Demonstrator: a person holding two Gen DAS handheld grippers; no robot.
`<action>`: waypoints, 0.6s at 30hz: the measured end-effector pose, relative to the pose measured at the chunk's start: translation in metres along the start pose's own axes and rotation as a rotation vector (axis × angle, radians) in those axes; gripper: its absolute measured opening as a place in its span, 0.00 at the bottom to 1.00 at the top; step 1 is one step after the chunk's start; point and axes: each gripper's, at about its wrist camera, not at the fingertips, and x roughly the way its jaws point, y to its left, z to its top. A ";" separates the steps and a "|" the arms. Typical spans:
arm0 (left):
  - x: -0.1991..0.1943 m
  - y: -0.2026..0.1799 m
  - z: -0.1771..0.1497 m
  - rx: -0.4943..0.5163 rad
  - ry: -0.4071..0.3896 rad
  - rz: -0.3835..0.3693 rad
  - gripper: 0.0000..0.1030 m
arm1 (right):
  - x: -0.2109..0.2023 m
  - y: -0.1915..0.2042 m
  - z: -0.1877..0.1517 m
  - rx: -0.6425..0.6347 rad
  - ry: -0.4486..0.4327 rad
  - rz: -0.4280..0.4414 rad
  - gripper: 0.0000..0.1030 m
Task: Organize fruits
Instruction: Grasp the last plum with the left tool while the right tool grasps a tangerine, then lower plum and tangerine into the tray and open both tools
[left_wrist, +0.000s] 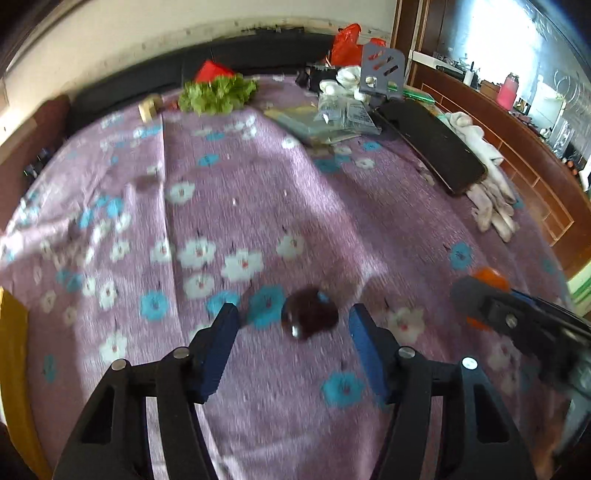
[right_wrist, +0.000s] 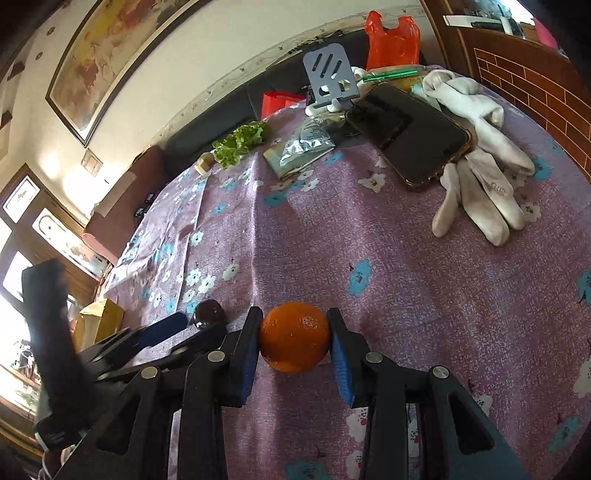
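Note:
A dark red plum (left_wrist: 309, 314) lies on the purple flowered cloth (left_wrist: 258, 192), between the blue pads of my left gripper (left_wrist: 293, 323). The jaws stand wide, apart from the plum. My right gripper (right_wrist: 294, 338) is shut on an orange (right_wrist: 294, 336), both pads pressed to its sides, low over the cloth (right_wrist: 406, 277). The right gripper and orange (left_wrist: 487, 280) show at the right in the left wrist view. The plum (right_wrist: 209, 312) and left gripper (right_wrist: 184, 325) show at the left in the right wrist view.
At the far side of the table lie a black phone (right_wrist: 410, 134), white socks (right_wrist: 476, 166), a grey phone stand (right_wrist: 330, 75), plastic packets (right_wrist: 303, 147), lettuce (right_wrist: 240, 142) and a red bag (right_wrist: 391, 38). A yellow box (right_wrist: 99, 319) sits off the left edge.

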 end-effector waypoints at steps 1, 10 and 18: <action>0.001 -0.003 0.001 0.015 -0.006 0.023 0.47 | 0.000 0.000 0.000 -0.002 -0.001 -0.002 0.37; -0.031 0.007 -0.012 -0.019 -0.044 0.006 0.27 | 0.000 0.003 0.000 -0.012 -0.007 -0.008 0.37; -0.139 0.069 -0.071 -0.161 -0.156 0.011 0.27 | 0.005 0.022 -0.011 -0.100 -0.007 -0.026 0.37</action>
